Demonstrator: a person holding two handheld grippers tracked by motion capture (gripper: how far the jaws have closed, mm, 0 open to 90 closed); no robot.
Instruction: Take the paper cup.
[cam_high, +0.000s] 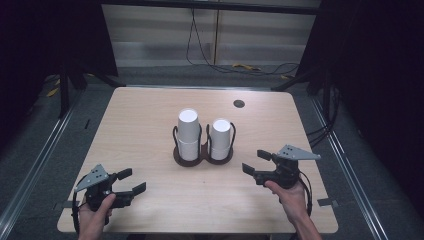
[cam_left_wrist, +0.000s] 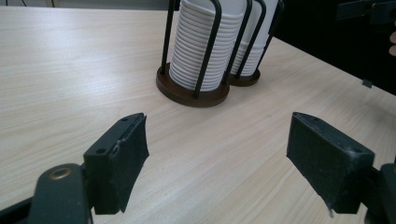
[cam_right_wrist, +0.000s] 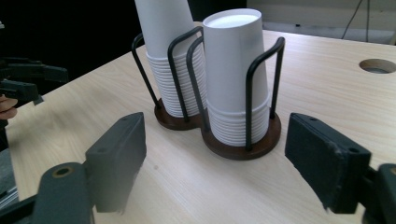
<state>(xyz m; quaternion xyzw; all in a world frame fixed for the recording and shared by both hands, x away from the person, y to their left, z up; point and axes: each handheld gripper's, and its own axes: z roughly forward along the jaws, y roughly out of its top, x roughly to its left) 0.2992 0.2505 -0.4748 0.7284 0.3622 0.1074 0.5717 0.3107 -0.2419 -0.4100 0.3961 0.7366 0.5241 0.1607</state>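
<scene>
Two stacks: sitting mid-frame in the high view, taller cup stack (cam_high: 188, 129) at left, shorter cup stack (cam_high: 220, 136) at right, both caged in a wire holder (cam_high: 203, 154).
Left gripper (cam_high: 131, 181): resting at lower left, jaws standing wide, holding nothing.
Right gripper (cam_high: 256, 162): hovering at lower right, jaws parted, nothing between them.
Handling: likely behaving as light, thin paper, crushing easily and sticking to the cup below.
Hold: pinching gently on the top cup's bare wall above the wires, probably bracing the holder meanwhile.
</scene>
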